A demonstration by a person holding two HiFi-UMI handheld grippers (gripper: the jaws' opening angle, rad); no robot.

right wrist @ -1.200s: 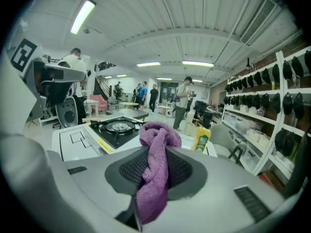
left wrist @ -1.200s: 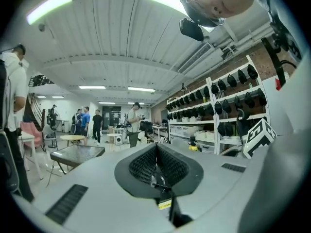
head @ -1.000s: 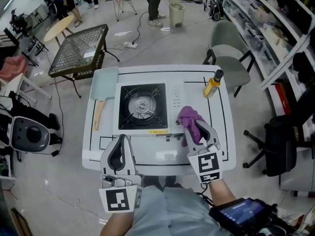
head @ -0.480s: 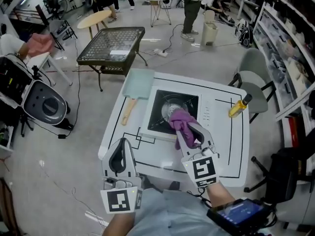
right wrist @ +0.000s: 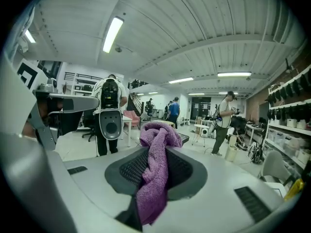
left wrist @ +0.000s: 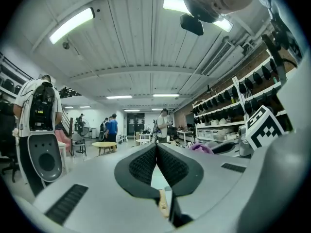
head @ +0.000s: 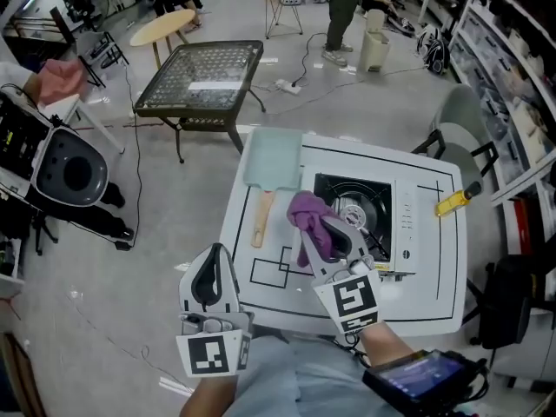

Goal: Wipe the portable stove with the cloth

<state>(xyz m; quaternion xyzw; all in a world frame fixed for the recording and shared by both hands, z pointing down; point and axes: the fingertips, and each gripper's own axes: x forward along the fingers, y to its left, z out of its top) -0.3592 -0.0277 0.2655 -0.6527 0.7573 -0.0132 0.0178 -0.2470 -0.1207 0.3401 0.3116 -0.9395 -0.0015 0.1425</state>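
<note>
One white table bears, left to right, one teal cutting board, one portable stove and one yellow bottle, with two grippers near it. The left gripper hangs off the table's near left corner, jaws pressed together on nothing; the right gripper is clamped on the single purple cloth, which bunches over the stove's left edge, just right of the board's wooden handle. A second ago the cloth sat by the stove's right-hand control panel, then over the burner, so it has crossed the stove right to left.
</note>
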